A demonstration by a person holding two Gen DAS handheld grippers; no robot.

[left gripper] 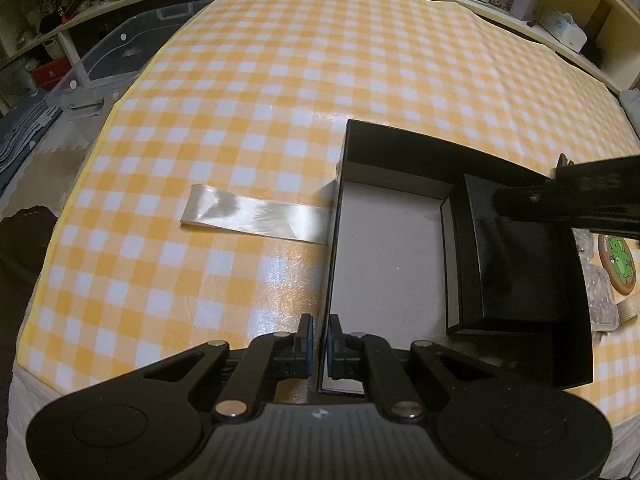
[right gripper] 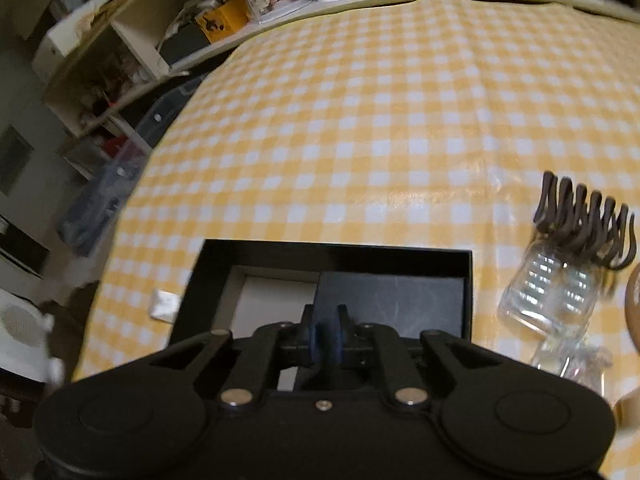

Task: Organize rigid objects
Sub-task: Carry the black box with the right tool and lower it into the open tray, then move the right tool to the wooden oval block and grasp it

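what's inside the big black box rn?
Inside the big black box: a smaller black box against its right side, bare grey floor on the left. Whatever lies under the smaller box is hidden.

A yellow and white checked cloth (left gripper: 280, 80) covers the bench. A shiny white ribbon (left gripper: 256, 216) lies flat on the cloth. Behind the bench stand cream shelves (right gripper: 132, 52) full of small things, with a yellow box (right gripper: 224, 20) on one of them. A clear plastic bin (left gripper: 116, 60) stands on the floor left of the bench.
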